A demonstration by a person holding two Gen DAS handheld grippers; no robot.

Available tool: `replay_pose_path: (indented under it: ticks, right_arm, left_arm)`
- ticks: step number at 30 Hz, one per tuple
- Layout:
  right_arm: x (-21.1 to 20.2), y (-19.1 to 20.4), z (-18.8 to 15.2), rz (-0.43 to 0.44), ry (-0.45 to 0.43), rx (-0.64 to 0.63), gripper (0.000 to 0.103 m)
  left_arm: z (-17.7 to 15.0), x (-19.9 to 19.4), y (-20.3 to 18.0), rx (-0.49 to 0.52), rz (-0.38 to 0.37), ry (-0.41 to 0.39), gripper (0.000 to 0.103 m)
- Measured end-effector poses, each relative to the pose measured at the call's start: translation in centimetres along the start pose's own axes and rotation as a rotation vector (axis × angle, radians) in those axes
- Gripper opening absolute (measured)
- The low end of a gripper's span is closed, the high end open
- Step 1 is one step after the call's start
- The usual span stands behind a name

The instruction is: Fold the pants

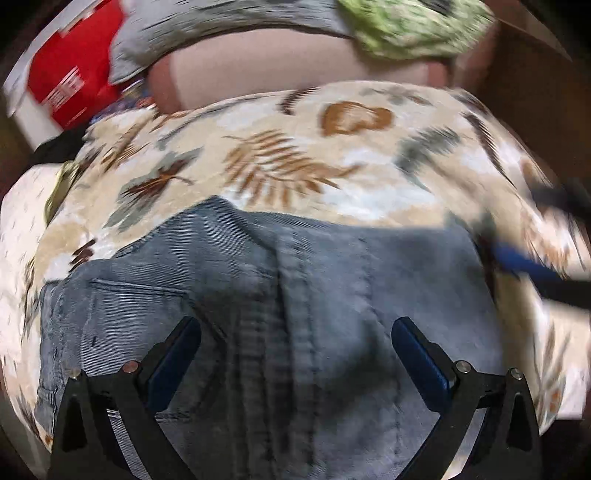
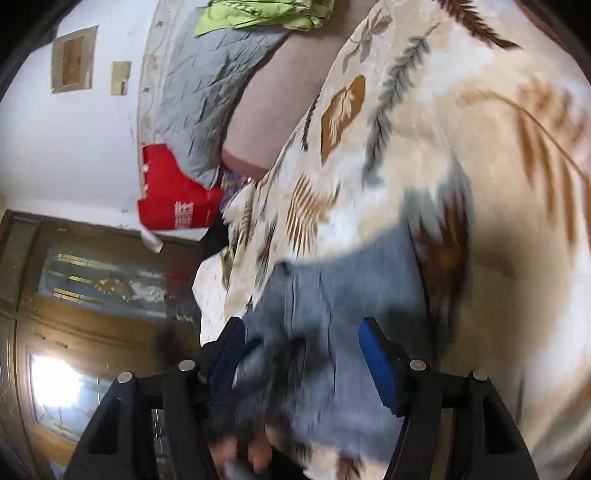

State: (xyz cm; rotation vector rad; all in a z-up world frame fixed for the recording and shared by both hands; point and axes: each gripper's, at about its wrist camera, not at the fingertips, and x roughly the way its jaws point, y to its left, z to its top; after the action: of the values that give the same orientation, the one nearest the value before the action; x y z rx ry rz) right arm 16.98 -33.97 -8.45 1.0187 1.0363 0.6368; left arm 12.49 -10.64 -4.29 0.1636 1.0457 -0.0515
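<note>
Grey-blue corduroy pants (image 1: 280, 295) lie on a bed covered with a cream blanket printed with leaves (image 1: 280, 158). My left gripper (image 1: 295, 332) is open and hovers just above the pants, its blue pads wide apart over the centre seam. My right gripper (image 2: 301, 332) is open over the pants (image 2: 332, 295), near their left edge. It also shows, blurred, at the right of the left wrist view (image 1: 528, 266). Nothing is held in either gripper.
A grey quilted pillow (image 2: 199, 96), a green cloth (image 2: 258, 14) and a red bag (image 2: 173, 192) lie at the head of the bed. A wooden door with glass panes (image 2: 74, 314) stands beyond the bed's edge in the right wrist view.
</note>
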Motion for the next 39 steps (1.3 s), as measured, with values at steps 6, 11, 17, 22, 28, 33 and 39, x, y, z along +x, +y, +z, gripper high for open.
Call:
replay_pose_path:
  ticks: [6,11,17,22,28,33,39]
  right_arm:
    - [3.2,-4.0,2.9,-0.057,0.015,0.099,0.068]
    - [-0.4,0.1,-2.1,-0.040,0.026,-0.035,0.068]
    - [0.4,-3.5,-9.2,-0.116,0.071,0.008,0.073]
    - [-2.2,-1.1,-9.2,-0.053,0.018,-0.017,0.073]
    - [-1.3,-3.3,-10.6,-0.075,0.062,0.064,0.072]
    - [-1.9,1.7,-8.8,-0.068,0.040,-0.065,0.073]
    - [2.8,2.1,-3.7,-0.115,0.044,-0.055,0.074]
  left_arm:
    - [-0.8,2.9,0.5,-0.038,-0.001,0.103,0.103]
    - [-1.4,0.3,1.2,-0.038,-0.016,0.035,0.103]
    - [-2.7,2.1,1.6,-0.043,-0.012,0.105,0.103]
    - [-3.5,-2.3,1.4,-0.029,-0.022,-0.005,0.103]
    - [-5.3,-0.4,1.9,-0.037,-0.048,0.093,0.103]
    - [-6.1,-5.4,5.2,-0.105,-0.087,-0.045,0.103]
    - [-10.8,-7.9,14.2,-0.331,-0.053,-0.112,0.103]
